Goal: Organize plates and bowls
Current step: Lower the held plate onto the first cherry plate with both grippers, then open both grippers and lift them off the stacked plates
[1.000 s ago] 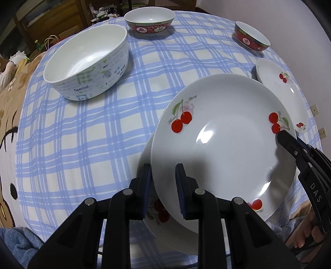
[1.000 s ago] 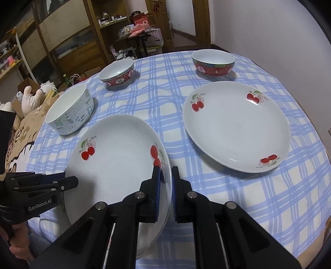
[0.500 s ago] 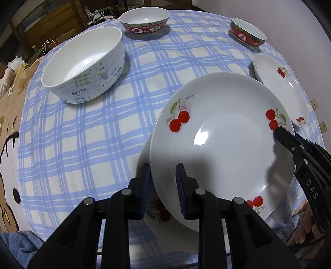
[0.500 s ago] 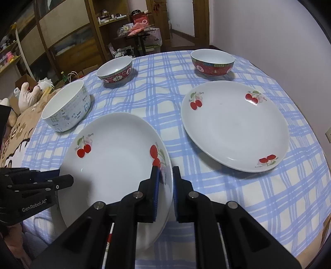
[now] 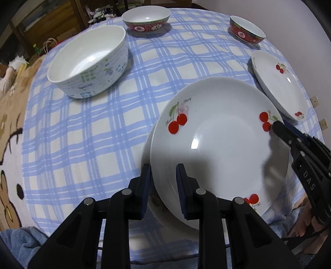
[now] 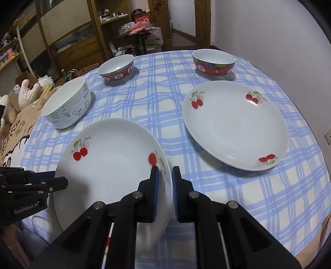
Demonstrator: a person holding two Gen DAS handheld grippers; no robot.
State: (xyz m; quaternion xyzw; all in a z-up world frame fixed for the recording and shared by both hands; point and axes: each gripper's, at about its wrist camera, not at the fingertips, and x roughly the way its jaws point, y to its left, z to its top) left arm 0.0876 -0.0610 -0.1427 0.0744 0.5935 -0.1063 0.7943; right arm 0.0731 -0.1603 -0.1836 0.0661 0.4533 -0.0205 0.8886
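A round table (image 6: 275, 198) under a blue-and-white checked cloth is carrying everything. Nearest the person, a white cherry plate (image 5: 223, 144) is lying on top of a second plate (image 5: 147, 149), whose rim is peeking out along the left side; the stack is sitting at the table's near edge. The left gripper (image 5: 163, 184) is straddling the top plate's near-left rim, one pad on each side, but the jaws are standing apart with a gap showing, so it is released rather than clamped. The right gripper (image 6: 165, 186) is clenching the right rim of that same plate, pads pressing it from both sides. Another cherry plate (image 6: 233, 124) is lying well apart to the right. A tall white printed bowl (image 5: 89, 64) is standing at the far left, and two red patterned bowls (image 5: 145, 17) (image 5: 246, 32) are sitting along the far edge.
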